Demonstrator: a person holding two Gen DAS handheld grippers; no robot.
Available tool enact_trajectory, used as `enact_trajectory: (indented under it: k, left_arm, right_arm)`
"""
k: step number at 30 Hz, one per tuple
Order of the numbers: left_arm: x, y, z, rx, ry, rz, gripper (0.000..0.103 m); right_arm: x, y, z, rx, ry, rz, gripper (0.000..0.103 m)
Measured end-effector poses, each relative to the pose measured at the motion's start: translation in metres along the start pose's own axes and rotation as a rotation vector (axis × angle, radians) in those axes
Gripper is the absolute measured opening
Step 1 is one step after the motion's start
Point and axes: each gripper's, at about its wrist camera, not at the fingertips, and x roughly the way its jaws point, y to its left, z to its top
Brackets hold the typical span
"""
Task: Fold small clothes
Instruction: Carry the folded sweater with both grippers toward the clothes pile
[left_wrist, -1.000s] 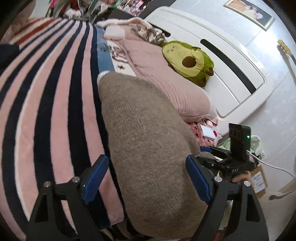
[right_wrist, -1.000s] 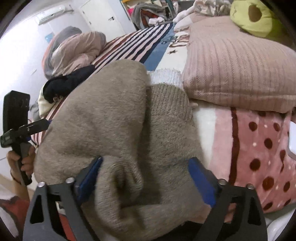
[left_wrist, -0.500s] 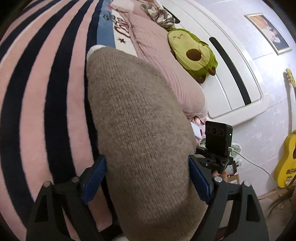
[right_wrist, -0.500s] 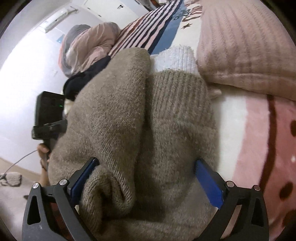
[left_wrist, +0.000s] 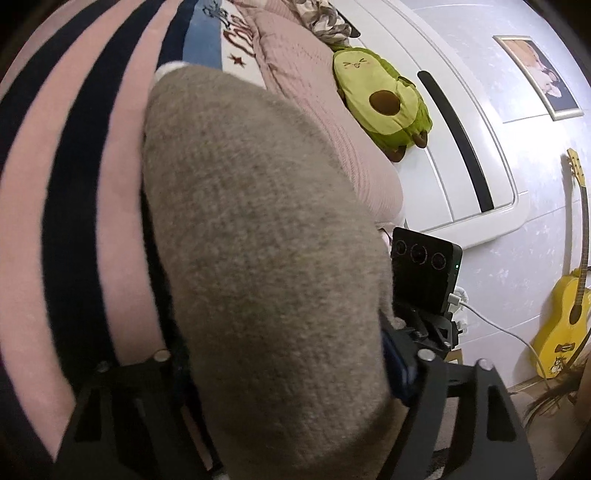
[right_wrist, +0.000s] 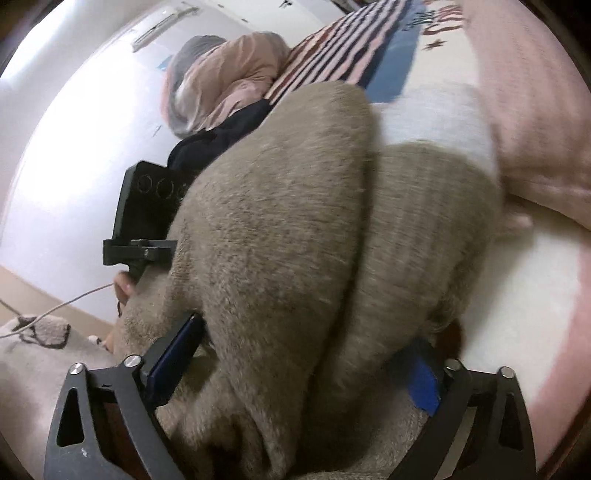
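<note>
A taupe knitted sweater (left_wrist: 255, 236) lies along the striped bed blanket and fills both views; in the right wrist view (right_wrist: 280, 236) it shows bunched folds and a white ribbed edge (right_wrist: 436, 114). My left gripper (left_wrist: 280, 365) has closed in on the sweater's near end; its left pad is hidden by the fabric. My right gripper (right_wrist: 299, 365) has its blue pads pressed against the bunched near end of the sweater. Each gripper shows in the other's view, at the sweater's side (left_wrist: 424, 280) (right_wrist: 147, 221).
The pink and navy striped blanket (left_wrist: 74, 206) covers the bed. A pink pillow (left_wrist: 325, 110), a green avocado plush (left_wrist: 380, 99) and a white headboard (left_wrist: 454, 122) lie beyond. A yellow ukulele (left_wrist: 565, 314) leans on the wall. A bundled duvet (right_wrist: 221, 81) and dark garment (right_wrist: 218, 144) lie far left.
Both grippers moved forward over the sweater's near end and their jaws narrowed from wide open to pressing on the fabric. The sweater bunched up more between the right jaws.
</note>
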Motion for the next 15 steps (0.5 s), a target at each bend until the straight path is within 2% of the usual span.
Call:
enact_trajectory:
  k: [3, 6, 9, 15]
  left_arm:
    - [-0.01, 0.001, 0.0, 0.005, -0.021, 0.002, 0.069]
    - [-0.028, 0.001, 0.0, 0.016, -0.067, 0.04, 0.069]
    - [-0.06, 0.006, -0.003, 0.02, -0.12, 0.081, 0.069]
    - [-0.14, 0.03, -0.02, 0.009, -0.238, 0.148, 0.069]
  right_arm:
    - [0.005, 0.005, 0.004, 0.002, -0.014, 0.044, 0.087]
    - [0.014, 0.01, 0.01, -0.002, -0.016, 0.068, 0.082]
    - [0.03, 0.022, 0.019, -0.019, -0.009, 0.097, 0.077]
    - [0.096, 0.073, 0.056, -0.098, 0.036, 0.153, 0.074]
